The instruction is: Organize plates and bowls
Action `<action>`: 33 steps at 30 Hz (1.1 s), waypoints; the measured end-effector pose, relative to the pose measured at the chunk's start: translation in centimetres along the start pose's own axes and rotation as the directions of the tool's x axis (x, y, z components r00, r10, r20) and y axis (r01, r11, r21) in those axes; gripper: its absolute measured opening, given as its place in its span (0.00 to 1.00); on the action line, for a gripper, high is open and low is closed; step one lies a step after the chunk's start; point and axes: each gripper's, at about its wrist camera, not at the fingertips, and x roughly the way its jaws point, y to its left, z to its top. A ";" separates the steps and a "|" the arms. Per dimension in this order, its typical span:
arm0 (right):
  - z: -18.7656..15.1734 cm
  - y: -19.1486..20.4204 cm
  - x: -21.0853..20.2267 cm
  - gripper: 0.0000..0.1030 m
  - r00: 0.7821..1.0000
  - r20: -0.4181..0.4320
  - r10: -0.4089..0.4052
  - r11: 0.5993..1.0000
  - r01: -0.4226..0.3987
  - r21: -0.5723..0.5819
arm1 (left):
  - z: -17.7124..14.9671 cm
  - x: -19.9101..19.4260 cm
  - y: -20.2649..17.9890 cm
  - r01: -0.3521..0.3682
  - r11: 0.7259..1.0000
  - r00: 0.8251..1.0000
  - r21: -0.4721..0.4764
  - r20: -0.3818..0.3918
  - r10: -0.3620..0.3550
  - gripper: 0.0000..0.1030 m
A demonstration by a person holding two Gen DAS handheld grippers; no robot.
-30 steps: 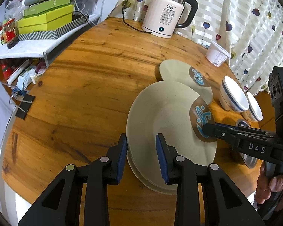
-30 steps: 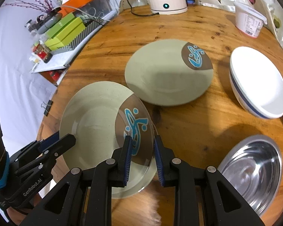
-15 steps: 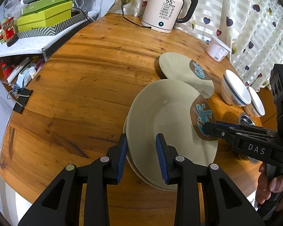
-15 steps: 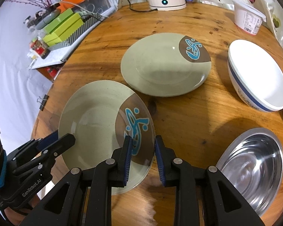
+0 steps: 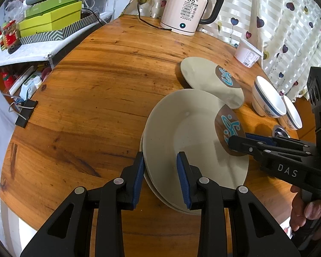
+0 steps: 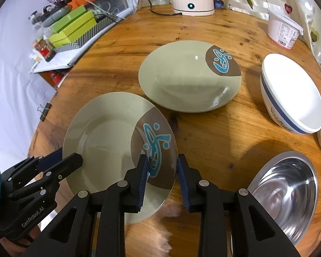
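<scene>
A stack of two beige plates with a brown patch and blue fish (image 5: 188,132) (image 6: 109,141) is held between both grippers, just above the round wooden table. My left gripper (image 5: 159,171) (image 6: 71,157) is shut on the stack's left rim. My right gripper (image 6: 161,176) (image 5: 235,142) is shut on the rim at the brown patch. A third matching plate (image 5: 205,78) (image 6: 188,77) lies on the table beyond. A white bowl with a blue band (image 5: 267,98) (image 6: 291,94), a second white bowl (image 5: 292,113) and a steel bowl (image 6: 284,188) sit to the right.
A white electric kettle (image 5: 188,8) with its cord stands at the back of the table (image 5: 96,81). A white plastic tub (image 5: 247,53) (image 6: 283,30) sits by the heart-print curtain. A shelf with green boxes (image 5: 49,19) is at the left. A binder clip (image 5: 24,113) lies at the table edge.
Both grippers have carried the plate stack a little away from the third plate; a gap now shows between them. Both grips are unchanged.
</scene>
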 end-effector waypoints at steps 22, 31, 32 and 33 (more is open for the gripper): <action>-0.4 0.2 -0.5 0.37 0.999 0.037 0.011 1.000 -0.011 -0.012 | -0.2 -0.4 0.7 0.018 1.000 1.000 -0.023 0.009 -0.018 0.32; -0.8 0.0 -1.0 0.35 0.998 0.063 0.026 1.000 -0.025 -0.005 | 0.2 -0.7 1.0 0.039 0.999 0.999 -0.030 0.029 -0.038 0.33; -0.8 0.0 -1.0 0.32 0.998 0.062 0.028 1.000 -0.027 -0.008 | 0.2 -0.6 1.0 0.038 0.999 0.999 -0.030 0.028 -0.037 0.33; -0.9 0.1 -1.0 0.31 0.998 0.060 0.030 0.999 -0.030 -0.012 | 0.2 -0.5 0.9 0.036 0.999 0.999 -0.029 0.026 -0.035 0.33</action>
